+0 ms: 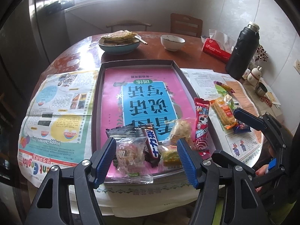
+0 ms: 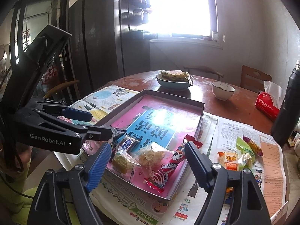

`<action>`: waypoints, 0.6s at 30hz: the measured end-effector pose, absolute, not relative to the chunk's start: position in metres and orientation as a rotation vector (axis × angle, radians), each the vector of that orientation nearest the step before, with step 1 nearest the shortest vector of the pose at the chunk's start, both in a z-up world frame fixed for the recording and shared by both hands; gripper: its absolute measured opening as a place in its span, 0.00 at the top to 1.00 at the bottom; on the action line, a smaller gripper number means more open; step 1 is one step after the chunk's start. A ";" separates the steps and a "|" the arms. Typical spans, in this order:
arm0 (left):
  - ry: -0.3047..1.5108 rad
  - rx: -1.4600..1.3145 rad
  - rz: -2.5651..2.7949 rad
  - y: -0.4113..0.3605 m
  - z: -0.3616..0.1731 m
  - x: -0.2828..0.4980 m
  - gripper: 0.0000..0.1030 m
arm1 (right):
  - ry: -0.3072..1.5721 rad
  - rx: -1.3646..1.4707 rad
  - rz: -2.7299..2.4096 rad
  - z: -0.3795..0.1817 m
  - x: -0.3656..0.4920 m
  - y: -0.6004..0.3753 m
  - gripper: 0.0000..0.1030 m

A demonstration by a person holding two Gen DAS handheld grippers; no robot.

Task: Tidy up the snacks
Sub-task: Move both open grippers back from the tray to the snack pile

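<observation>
- My right gripper (image 2: 145, 166) hangs over the tray (image 2: 198, 129), jaws apart and empty.
- Loose snack packets (image 2: 238, 158) lie on newspaper right of it, nearer this hand.
- My left gripper (image 1: 146, 161) gapes empty.

The left gripper (image 1: 146, 161) hangs tilted downward, jaws apart, gripping nothing. The right gripper (image 2: 148, 164) beside it is opening, also empty.

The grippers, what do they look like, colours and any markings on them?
Both are black, with angular arms joined by silver round bolts. The left gripper and the right gripper carry blue ribbed pads on the inner faces of their fingers. From the right wrist view, the left gripper's side bears white lettering, "GenRobot.AI". No cables are clearly visible.
</observation>
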State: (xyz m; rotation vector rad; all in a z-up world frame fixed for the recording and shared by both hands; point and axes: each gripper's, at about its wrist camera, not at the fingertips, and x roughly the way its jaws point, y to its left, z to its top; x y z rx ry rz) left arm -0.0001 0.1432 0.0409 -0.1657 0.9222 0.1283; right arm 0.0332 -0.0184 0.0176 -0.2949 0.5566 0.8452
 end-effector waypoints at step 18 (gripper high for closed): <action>0.884 -0.156 0.092 0.122 0.063 0.002 0.33 | 0.500 -0.235 0.813 0.038 0.032 -0.047 0.20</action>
